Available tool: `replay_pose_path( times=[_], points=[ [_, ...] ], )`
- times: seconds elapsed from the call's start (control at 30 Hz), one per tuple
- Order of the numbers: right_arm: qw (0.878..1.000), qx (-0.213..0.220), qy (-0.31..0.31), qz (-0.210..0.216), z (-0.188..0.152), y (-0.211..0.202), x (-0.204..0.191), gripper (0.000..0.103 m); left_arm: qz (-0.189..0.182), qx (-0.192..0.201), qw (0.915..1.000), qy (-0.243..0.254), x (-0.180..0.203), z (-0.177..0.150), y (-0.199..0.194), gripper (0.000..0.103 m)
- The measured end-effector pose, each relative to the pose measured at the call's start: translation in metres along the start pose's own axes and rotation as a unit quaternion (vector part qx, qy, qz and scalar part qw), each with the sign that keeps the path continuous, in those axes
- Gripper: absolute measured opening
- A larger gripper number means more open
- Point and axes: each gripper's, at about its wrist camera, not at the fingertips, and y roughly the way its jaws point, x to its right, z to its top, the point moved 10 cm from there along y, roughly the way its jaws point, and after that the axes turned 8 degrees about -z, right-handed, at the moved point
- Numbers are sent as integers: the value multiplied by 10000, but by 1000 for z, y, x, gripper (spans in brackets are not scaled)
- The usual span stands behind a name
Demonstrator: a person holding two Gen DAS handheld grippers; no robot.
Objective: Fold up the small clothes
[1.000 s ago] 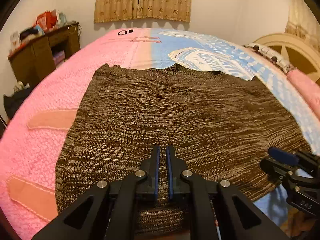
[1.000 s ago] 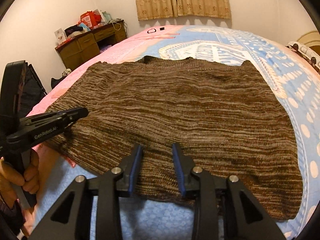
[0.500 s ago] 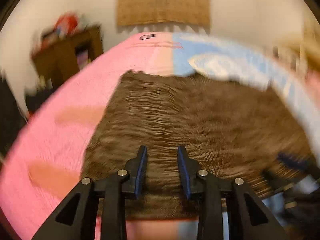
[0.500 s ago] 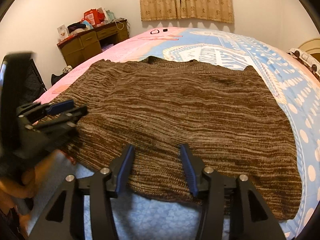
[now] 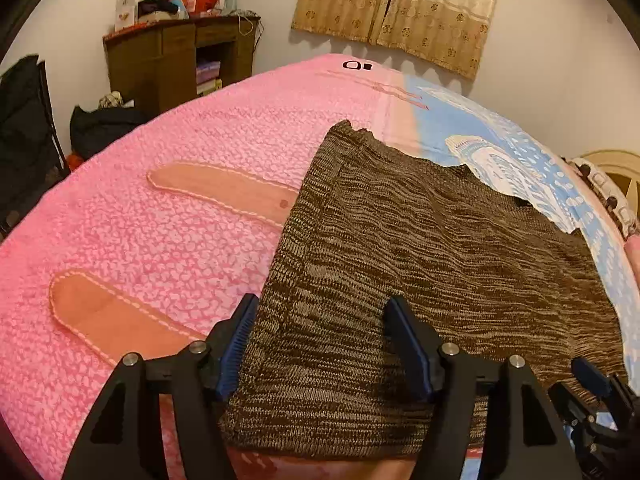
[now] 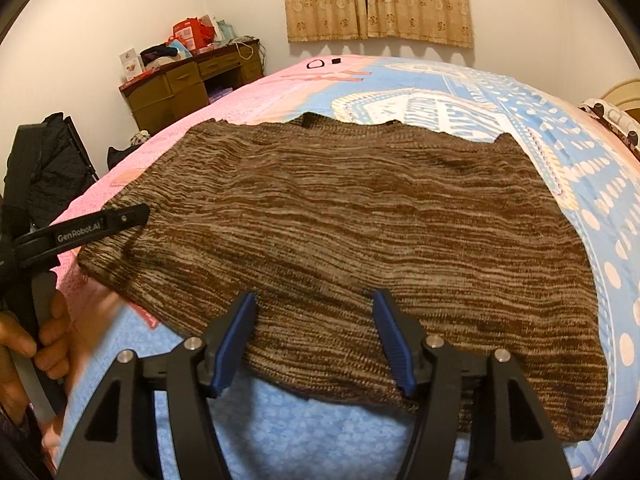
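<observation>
Brown knit sweater (image 6: pixel 352 224) lies flat on the bed (image 5: pixel 132 240), both jaws just opening – left gripper (image 5: pixel 320 344) & right gripper (image 6: pixel 314 340) wide, empty over near hem – next: regrip for fold, imo.

The sweater (image 6: pixel 340 232) lies flat on the bed (image 6: pixel 540 128). The right hand-held gripper (image 6: pixel 314 344) sits at its 6 o'clock edge, the left hand-held gripper (image 5: pixel 320 352) toward 9 o'clock. A desk (image 6: pixel 188 88) stands beyond the bed at 10 o'clock, curtains (image 6: pixel 376 0) at 12, perhaps a headboard (image 5: pixel 616 172) at 3.
</observation>
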Motion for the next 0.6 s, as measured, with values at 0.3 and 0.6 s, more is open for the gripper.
replay_pose_path(
  times=[0.3,0.6],
  points=[
    [10000,3,-9,-17,0,0,-1,65,230,-15,9995,206,10,1,3,67],
    [9999,-14,-85,-123,0,2,-3,65,-147,44,9999,-25,3,-8,-13,31]
  ],
)
